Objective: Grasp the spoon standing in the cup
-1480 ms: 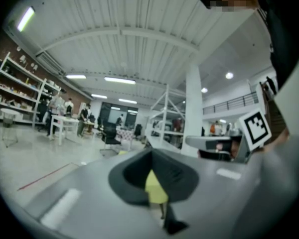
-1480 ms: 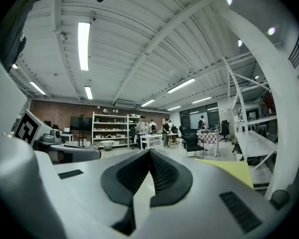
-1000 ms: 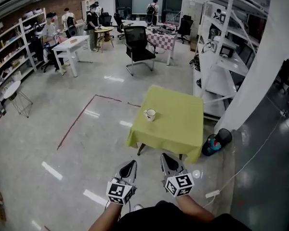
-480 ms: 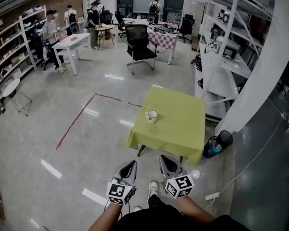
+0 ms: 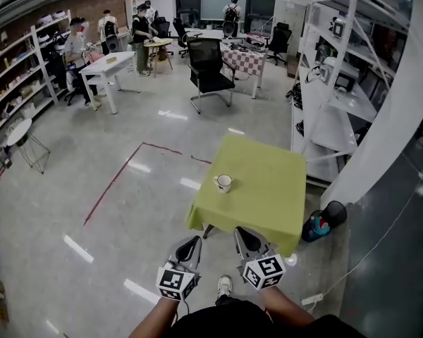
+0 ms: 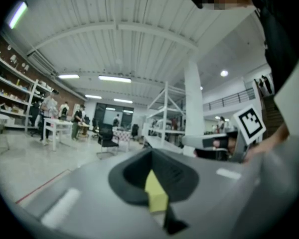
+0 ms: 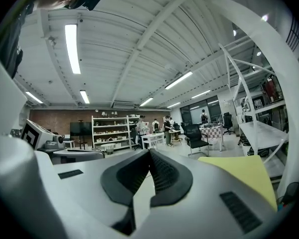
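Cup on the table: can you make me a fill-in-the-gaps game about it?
The cup is coloured ____. It stands on a yellow-green ____. The right gripper is shut and holds ____. Far behind the cup there is a black office ____.
Missing words: white; table; nothing; chair.
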`<act>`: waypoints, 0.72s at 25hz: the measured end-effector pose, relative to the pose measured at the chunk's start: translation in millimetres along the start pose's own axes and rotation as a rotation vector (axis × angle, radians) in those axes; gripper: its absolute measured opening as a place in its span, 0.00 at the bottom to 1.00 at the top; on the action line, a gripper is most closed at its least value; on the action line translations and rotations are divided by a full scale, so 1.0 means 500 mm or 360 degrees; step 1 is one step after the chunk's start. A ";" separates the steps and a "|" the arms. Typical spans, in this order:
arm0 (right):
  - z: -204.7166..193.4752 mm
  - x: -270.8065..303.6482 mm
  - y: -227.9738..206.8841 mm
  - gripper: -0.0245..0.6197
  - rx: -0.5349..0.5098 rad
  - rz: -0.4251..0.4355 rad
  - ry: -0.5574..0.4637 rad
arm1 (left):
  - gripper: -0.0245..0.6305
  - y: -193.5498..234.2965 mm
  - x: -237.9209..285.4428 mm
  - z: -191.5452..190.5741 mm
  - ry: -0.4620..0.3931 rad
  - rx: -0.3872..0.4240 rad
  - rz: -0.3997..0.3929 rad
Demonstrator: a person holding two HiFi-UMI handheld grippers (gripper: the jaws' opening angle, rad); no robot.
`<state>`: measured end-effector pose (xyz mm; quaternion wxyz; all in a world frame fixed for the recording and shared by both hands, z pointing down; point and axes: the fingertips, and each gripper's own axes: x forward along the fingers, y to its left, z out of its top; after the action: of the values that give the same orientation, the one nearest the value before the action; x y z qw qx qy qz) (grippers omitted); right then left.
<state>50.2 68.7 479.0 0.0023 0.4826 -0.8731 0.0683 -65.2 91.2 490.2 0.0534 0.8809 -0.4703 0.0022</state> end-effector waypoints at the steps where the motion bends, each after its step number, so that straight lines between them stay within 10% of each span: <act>1: 0.001 0.012 -0.012 0.05 0.0000 0.0008 -0.0001 | 0.05 0.005 0.015 0.002 -0.0001 0.0003 0.0004; 18: 0.027 0.154 -0.191 0.05 0.0076 0.0128 0.0017 | 0.05 0.036 0.236 0.031 0.0052 0.0057 0.0055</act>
<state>90.5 -48.0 482.4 -0.0073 0.4467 -0.8899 0.0916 -15.0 -18.3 482.8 0.0451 0.8733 -0.4844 0.0260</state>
